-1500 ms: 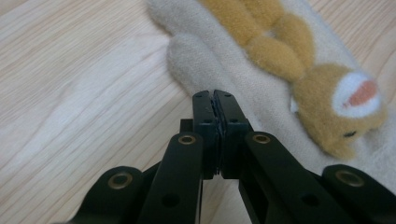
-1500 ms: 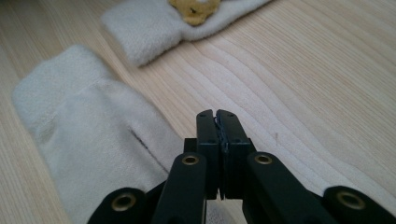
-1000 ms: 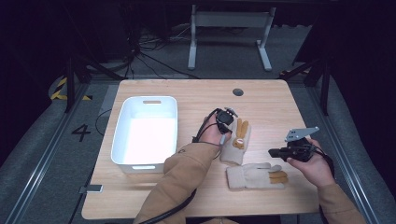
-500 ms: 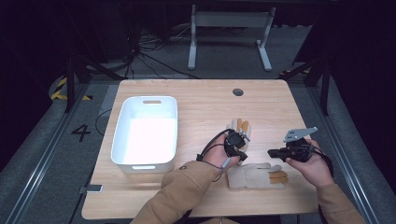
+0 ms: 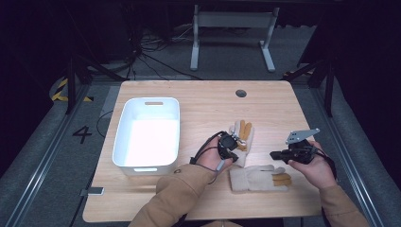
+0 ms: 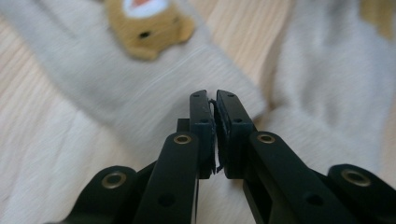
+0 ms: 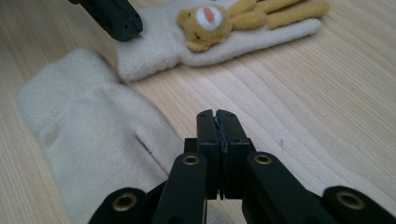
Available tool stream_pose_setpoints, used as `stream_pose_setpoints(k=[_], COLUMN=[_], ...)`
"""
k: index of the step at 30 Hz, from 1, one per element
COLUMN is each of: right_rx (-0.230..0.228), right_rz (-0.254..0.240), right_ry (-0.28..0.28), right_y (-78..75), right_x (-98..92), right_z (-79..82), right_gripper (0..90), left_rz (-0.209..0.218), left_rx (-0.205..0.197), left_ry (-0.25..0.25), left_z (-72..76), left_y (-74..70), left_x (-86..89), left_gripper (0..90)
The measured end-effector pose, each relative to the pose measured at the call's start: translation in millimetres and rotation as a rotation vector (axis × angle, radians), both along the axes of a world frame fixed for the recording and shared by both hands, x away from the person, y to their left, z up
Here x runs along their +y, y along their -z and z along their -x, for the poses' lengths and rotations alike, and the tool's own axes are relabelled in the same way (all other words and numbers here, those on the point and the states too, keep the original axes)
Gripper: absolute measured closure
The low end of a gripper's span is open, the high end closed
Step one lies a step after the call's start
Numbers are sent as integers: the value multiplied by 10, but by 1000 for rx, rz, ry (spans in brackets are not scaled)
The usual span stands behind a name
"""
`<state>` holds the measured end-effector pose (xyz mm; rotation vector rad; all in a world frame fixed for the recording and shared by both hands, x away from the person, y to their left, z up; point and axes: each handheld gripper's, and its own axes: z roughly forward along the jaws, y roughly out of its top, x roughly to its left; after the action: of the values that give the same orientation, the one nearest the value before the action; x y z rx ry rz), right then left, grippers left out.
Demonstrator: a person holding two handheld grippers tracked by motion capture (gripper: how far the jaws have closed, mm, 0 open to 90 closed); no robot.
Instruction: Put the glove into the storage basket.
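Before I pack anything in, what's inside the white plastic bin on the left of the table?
The white plastic bin shows a bare white floor. Both cream fleece gloves lie outside on the wooden table. Its near wall hides a strip of floor.

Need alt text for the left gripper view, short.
Shut black hand-held gripper hangs just above a cream fleece glove lying on a pale wooden table. The glove bears a small tan bear face; a second cream glove lies beside it.

L gripper (image 5: 231, 144): jaws closed, nothing between, pointing toward 1 o'clock in high view; L forearm enters from 6 o'clock. R gripper (image 5: 279, 154): jaws closed, empty, pointing toward 9 o'clock, held in R hand (image 5: 314, 165).
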<state>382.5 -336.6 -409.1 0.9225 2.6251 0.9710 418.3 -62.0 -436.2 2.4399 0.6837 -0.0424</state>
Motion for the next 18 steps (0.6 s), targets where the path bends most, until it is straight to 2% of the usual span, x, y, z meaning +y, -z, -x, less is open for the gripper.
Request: stream_pose_setpoints(k=[1,4,8,9,12,15,16,17,18], right_rx=[0,-2,-1,-2,-2,-2,-2,1,2], right_rz=[-1,-1,-2,-2,-2,-3,-3,-2,-1], right_ry=[0,-5,-9,-10,-10,-6,-6,-6,-7], right_y=[-1,2,6,6,3,0,0,3,7], right_x=[5,21,35,35,29,22,22,21,23], right_z=[-5,-22,-36,-38,-38,-36,-36,-36,-38], right_gripper=[897,897,897,897,897,897,897,897,897], left_rz=[6,-10,-109,-119,-118,-131,-131,-150,-158], left_rx=[4,-3,-63,-71,-69,-86,-86,-101,-108], left_ry=[-14,-30,-95,-115,-169,-224,-224,-259,-273], left_z=[0,-9,-49,-69,-153,-233,-233,-283,-309], left_y=[11,12,-40,-42,-37,-35,-35,-39,-42], left_x=[18,67,155,182,270,349,349,387,401], left_gripper=[872,888,888,885,883,882,879,873,862])
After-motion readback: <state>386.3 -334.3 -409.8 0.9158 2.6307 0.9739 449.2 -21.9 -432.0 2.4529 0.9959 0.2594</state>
